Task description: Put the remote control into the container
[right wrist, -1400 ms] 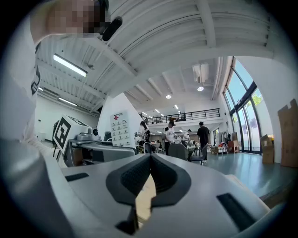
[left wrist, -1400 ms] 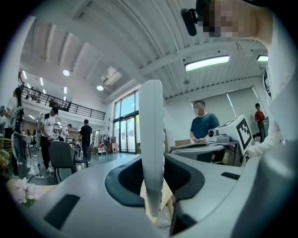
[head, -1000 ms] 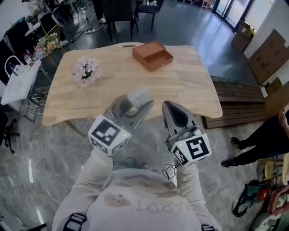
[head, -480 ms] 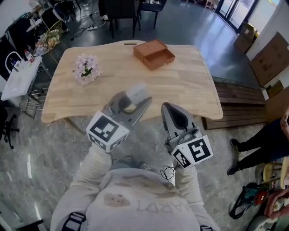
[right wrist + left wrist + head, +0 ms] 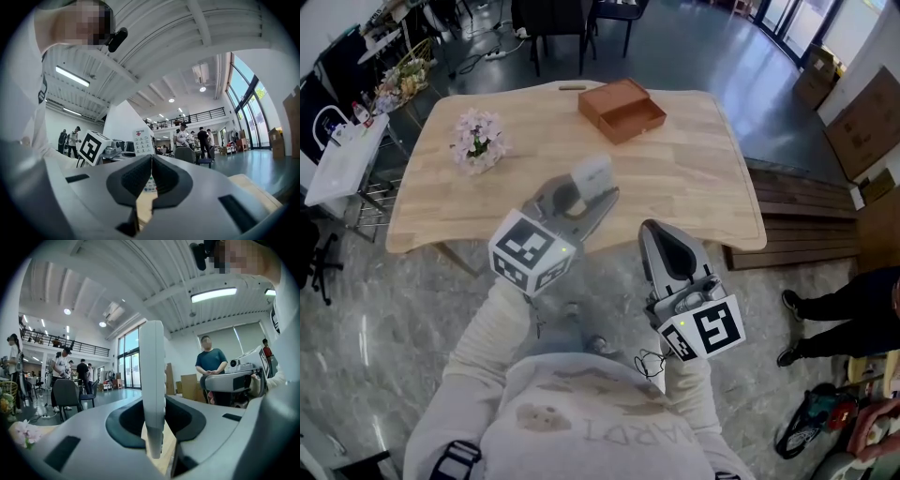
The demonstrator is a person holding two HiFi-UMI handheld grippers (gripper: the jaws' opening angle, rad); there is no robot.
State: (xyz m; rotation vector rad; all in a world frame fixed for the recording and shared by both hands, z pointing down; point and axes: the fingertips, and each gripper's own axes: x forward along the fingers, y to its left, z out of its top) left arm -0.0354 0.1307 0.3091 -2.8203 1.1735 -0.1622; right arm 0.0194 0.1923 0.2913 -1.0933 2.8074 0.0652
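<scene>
We record the left gripper (image 5: 584,199) pinching the white remote control (image 5: 592,174) upright, well apart from the brown container (image 5: 622,111) on the table's (image 5: 694,178) far side; the right gripper (image 5: 660,240) has its jaws pressed together, empty.

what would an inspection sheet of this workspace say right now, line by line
surface: light wooden table with rounded corners
job's things: white remote control held on edge in the left gripper, well short of the container; brown wooden container on the table's far side
clutter: bunch of pale flowers on the table's left part
grippers: left gripper shut on the remote control; right gripper shut, nothing between its jaws
cables: thin cable hanging below the right gripper
surroundings: stone floor; cardboard boxes at the right; a person standing at the right
</scene>
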